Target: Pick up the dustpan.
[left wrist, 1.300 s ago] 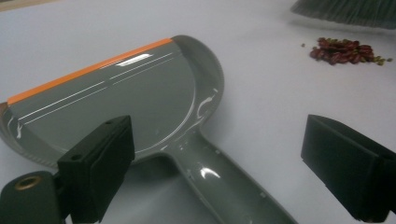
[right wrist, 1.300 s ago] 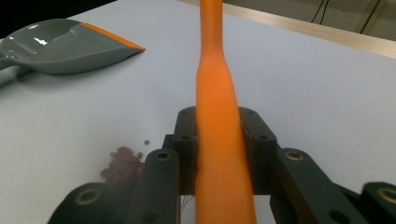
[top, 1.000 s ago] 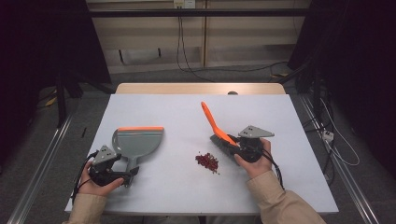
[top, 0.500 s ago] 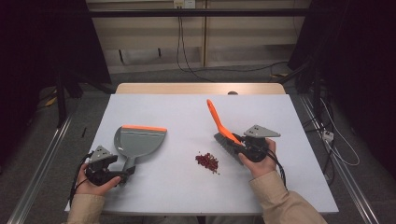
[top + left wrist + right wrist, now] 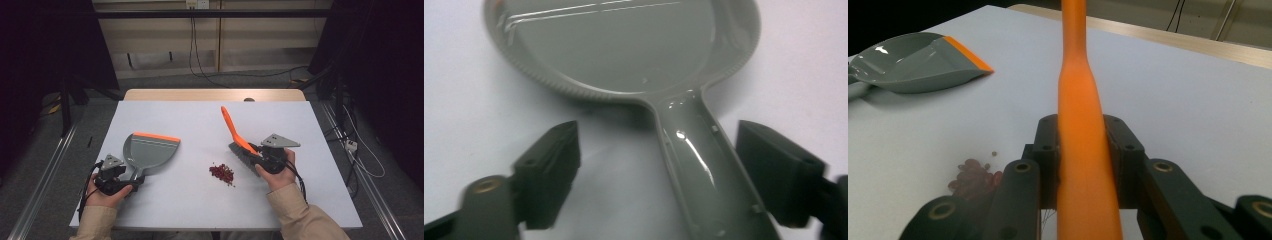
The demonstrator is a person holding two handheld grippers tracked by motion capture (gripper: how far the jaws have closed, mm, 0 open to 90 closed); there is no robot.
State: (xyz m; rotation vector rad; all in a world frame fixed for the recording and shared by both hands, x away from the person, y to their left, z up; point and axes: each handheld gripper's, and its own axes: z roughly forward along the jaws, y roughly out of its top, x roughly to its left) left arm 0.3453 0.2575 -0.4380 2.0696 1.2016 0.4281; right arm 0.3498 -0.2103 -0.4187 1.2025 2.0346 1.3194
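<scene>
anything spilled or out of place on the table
Yes: a small pile of dark red bits lies loose on the white table, a few strays beside it. It sits between the grey dustpan and the orange brush, which the right gripper holds.

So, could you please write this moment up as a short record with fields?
Table: white table
Left tongs: open, jaws just closing in around the dustpan handle, pads not yet pressing
Right tongs: shut on the orange brush
Dustpan: flat, orange lip away from the person
Debris: red bits beside the bristles
</scene>
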